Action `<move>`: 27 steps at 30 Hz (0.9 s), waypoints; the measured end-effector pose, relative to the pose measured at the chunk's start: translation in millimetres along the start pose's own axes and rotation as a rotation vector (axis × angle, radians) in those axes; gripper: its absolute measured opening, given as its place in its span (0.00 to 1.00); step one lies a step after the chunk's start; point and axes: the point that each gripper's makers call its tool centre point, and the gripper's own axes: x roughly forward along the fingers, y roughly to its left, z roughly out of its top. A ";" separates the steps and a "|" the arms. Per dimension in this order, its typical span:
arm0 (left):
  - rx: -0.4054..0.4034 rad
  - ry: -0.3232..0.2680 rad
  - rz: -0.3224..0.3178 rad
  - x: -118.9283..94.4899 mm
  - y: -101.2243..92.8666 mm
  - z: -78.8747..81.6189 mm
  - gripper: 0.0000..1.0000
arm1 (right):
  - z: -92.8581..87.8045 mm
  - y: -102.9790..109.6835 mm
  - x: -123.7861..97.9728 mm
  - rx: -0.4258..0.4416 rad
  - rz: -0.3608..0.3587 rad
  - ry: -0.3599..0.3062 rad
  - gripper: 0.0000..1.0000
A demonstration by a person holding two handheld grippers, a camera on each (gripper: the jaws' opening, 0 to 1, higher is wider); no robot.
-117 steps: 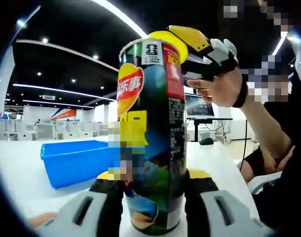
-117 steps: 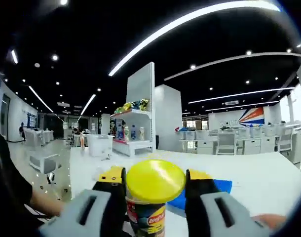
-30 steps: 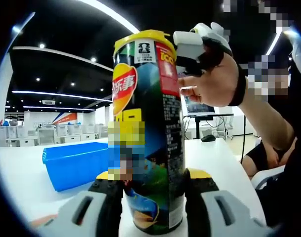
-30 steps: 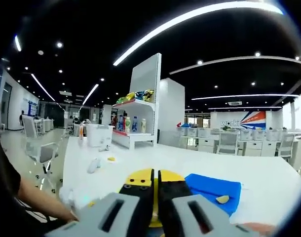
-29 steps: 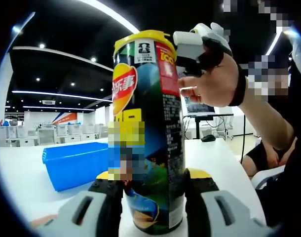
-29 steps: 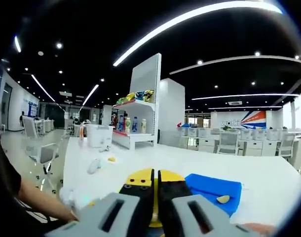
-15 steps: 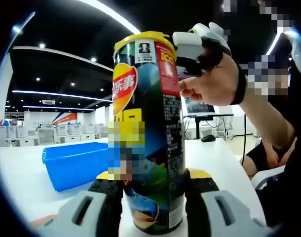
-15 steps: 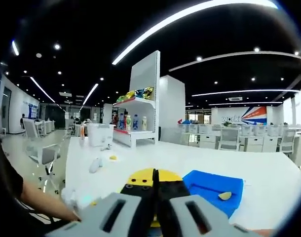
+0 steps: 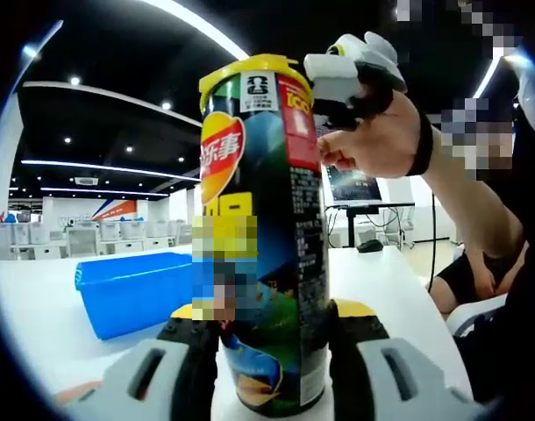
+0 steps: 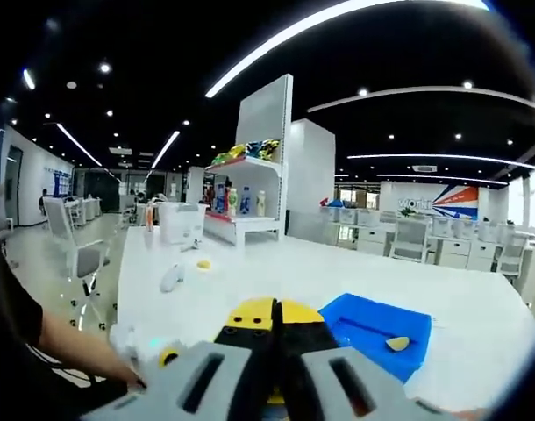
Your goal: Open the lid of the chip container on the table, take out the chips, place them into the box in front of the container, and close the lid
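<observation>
The tall chip can [image 9: 263, 237] stands upright on the white table [image 9: 39, 307], its yellow lid [image 9: 250, 64] sitting on top. My left gripper [image 9: 272, 329] is shut on the can's lower part, one jaw on each side. My right gripper [image 9: 348, 74], held in a hand, hovers just right of the lid's edge. In the right gripper view my right gripper [image 10: 276, 340] is shut with its jaws pressed together, and the yellow lid [image 10: 266, 310] shows just beyond their tips. The blue box [image 10: 373, 326] [image 9: 131, 288] lies beyond the can with one chip [image 10: 396, 344] in it.
A white mouse-like object [image 10: 171, 278] and a small yellow piece [image 10: 203, 264] lie farther along the table. A monitor [image 9: 355, 189] stands at the table's far end. A person's arm [image 9: 469, 210] reaches in from the right. A shelf with bottles [image 10: 241, 206] stands behind.
The lid, lifted and tilted in my right gripper 3.9 s ago, now sits on the can, and the right jaws have shut. In the last second my right gripper rose slightly.
</observation>
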 end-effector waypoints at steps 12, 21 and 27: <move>0.004 -0.001 -0.002 0.7 -1.1 0.0 0.50 | 7.7 -16.5 -4.7 -0.027 -0.029 -0.057 0.17; 0.004 -0.002 -0.004 0.9 -0.6 0.0 0.50 | 40.8 -52.2 -31.8 0.100 -0.132 -0.215 0.01; 0.004 -0.002 -0.003 0.7 -0.5 -0.1 0.50 | 15.0 -35.1 -15.9 0.032 -0.112 -0.133 0.01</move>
